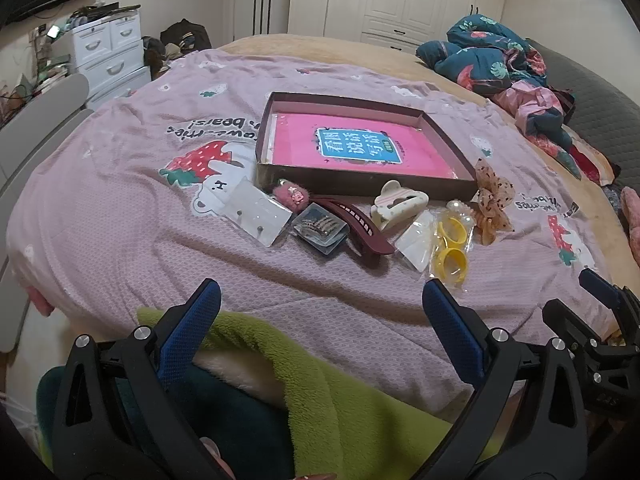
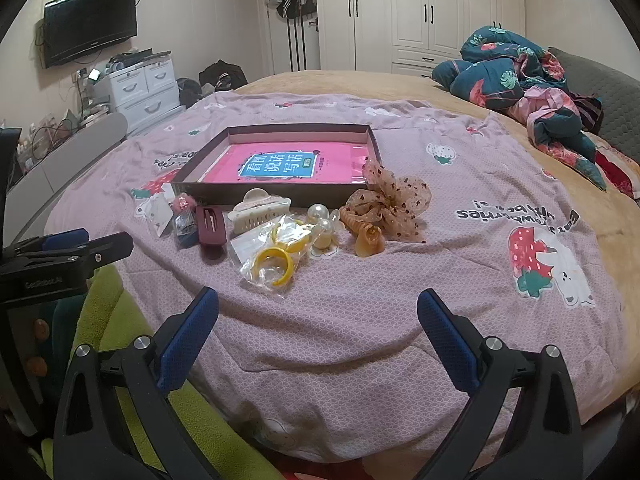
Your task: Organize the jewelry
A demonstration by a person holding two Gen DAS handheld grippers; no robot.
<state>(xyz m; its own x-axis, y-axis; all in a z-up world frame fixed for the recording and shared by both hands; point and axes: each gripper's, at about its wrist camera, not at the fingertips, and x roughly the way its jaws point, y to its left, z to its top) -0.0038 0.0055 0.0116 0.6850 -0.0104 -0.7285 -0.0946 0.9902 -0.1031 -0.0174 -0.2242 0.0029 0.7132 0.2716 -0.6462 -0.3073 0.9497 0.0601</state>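
Observation:
A shallow brown box point(image 1: 360, 182) point(image 2: 280, 194) with a pink booklet point(image 1: 360, 146) inside lies on the pink bedspread. In front of it sits a row of hair accessories: an earring card point(image 1: 258, 212), a pink fuzzy clip point(image 1: 290, 196), a small clear case point(image 1: 320, 230), a maroon barrette point(image 1: 362, 232) point(image 2: 211, 226), a cream claw clip point(image 1: 398, 202) point(image 2: 258, 210), a bag of yellow rings point(image 1: 450, 250) point(image 2: 274, 258), pearl pieces point(image 2: 322, 220) and a tan dotted bow point(image 1: 492, 202) point(image 2: 390, 204). My left gripper point(image 1: 320, 292) and right gripper point(image 2: 318, 300) hover open near the bed's front edge, both empty.
A rumpled dark floral quilt point(image 1: 496, 56) point(image 2: 516, 72) lies at the back right. A green fleece blanket point(image 1: 320, 400) covers the near edge. White drawers point(image 2: 140, 88) stand at the left, wardrobes point(image 2: 400, 12) behind. Bare bedspread point(image 2: 440, 272) stretches between the grippers and the accessories.

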